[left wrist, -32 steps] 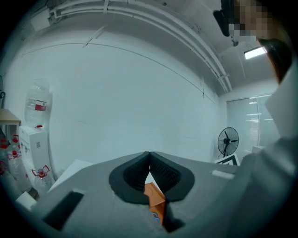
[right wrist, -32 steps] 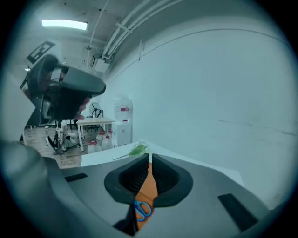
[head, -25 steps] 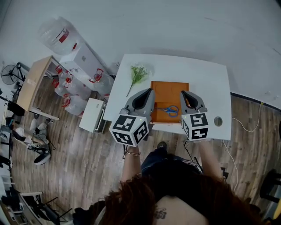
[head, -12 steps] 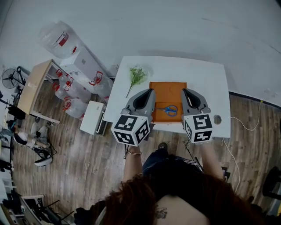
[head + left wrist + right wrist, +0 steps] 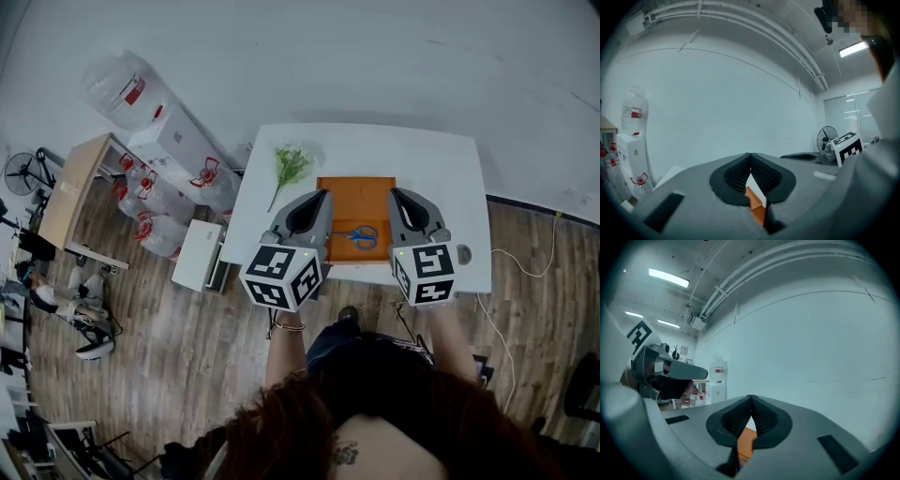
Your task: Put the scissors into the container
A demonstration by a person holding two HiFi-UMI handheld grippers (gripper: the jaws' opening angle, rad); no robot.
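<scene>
On the white rectangular surface [image 5: 412,155] stands a shallow, square orange container [image 5: 354,195] with low walls and a smooth, matt bottom. Scissors [image 5: 359,235] lie flat inside it, close to its near wall. Their blue looped handles are toward the right of the head view and the slim metal blades point left. The long axis therefore runs across the container, roughly parallel to the surface's near edge.

Just beside the container's far left corner lies a sprig [image 5: 292,161] of thin green stems with small pale flowers, its stalk end slanting toward the near left. A small grey disc [image 5: 464,254] sits near the right front corner of the surface.

Left gripper [image 5: 323,193] and right gripper [image 5: 394,193] are grey moulded shells, each carrying a marker cube. They hover level over the container's left and right sides, clear of the scissors. In each gripper view the black ribbed fingers [image 5: 765,174] meet at the tips with nothing between them, and orange container shows through the gap below.
</scene>
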